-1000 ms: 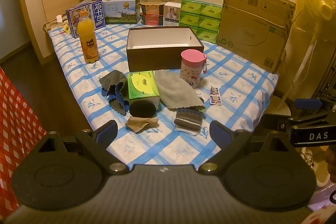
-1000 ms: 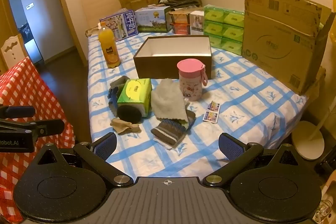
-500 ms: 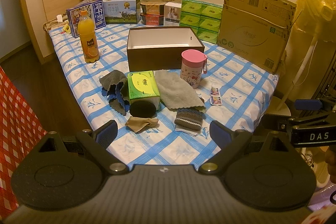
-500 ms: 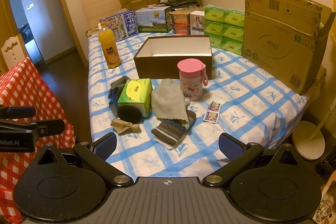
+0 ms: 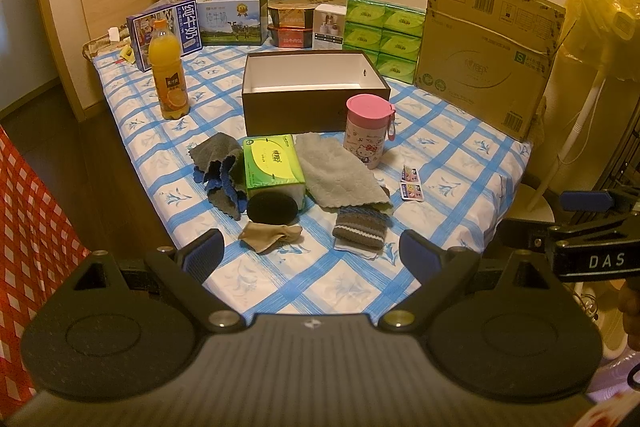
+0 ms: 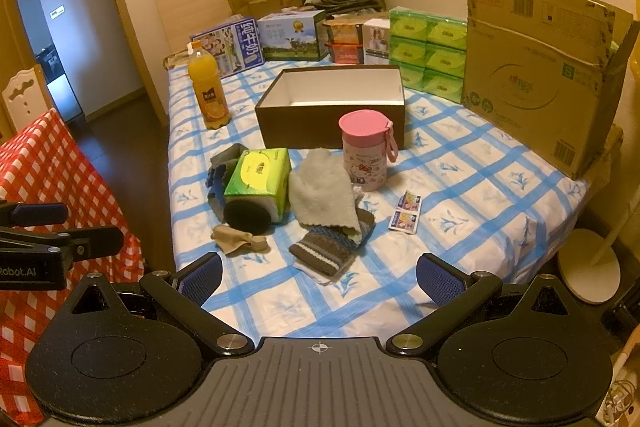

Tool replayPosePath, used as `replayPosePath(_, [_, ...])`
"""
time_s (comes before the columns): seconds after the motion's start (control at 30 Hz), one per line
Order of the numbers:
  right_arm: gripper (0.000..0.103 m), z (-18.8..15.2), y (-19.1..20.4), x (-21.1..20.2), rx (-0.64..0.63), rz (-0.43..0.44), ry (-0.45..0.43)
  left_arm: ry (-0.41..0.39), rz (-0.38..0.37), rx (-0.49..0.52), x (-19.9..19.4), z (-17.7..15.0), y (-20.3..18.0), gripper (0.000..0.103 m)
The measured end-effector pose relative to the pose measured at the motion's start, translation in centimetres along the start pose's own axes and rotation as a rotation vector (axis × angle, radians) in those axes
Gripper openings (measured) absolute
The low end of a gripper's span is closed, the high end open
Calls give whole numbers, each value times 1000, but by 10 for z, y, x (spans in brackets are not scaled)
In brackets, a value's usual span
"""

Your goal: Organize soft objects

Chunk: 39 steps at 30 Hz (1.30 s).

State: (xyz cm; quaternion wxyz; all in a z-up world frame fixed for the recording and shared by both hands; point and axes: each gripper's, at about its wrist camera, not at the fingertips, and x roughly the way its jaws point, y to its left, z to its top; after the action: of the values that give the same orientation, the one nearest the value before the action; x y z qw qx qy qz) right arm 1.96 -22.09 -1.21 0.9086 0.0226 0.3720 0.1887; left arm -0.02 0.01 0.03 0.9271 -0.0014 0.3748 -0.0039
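Note:
Soft things lie in a cluster near the table's front: a grey-and-blue cloth [image 5: 218,169] [image 6: 219,167], a green tissue pack [image 5: 272,165] [image 6: 258,177], a black round pad [image 5: 272,207] [image 6: 246,215], a tan sock [image 5: 269,235] [image 6: 238,243], a pale fluffy cloth [image 5: 338,181] [image 6: 322,193] and a striped knit piece [image 5: 360,227] [image 6: 324,253]. Behind them stands an open brown box [image 5: 314,107] [image 6: 332,125] with a white inside. My left gripper [image 5: 310,253] and right gripper [image 6: 318,277] both hang open before the table edge, holding nothing.
A pink-lidded cup [image 5: 367,131] [image 6: 364,149] stands in front of the box, an orange juice bottle [image 5: 168,71] [image 6: 208,89] to the left, small sachets [image 5: 411,183] [image 6: 406,215] to the right. Cartons, tissue packs and a large cardboard box [image 5: 484,55] line the back. A red checked cloth [image 6: 48,179] is left.

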Motion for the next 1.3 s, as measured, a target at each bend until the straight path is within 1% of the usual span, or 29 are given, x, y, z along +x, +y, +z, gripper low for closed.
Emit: replayPosePath(1.3, [103, 0, -1, 3, -3, -5, 3, 0, -1, -2, 0, 0, 0, 93])
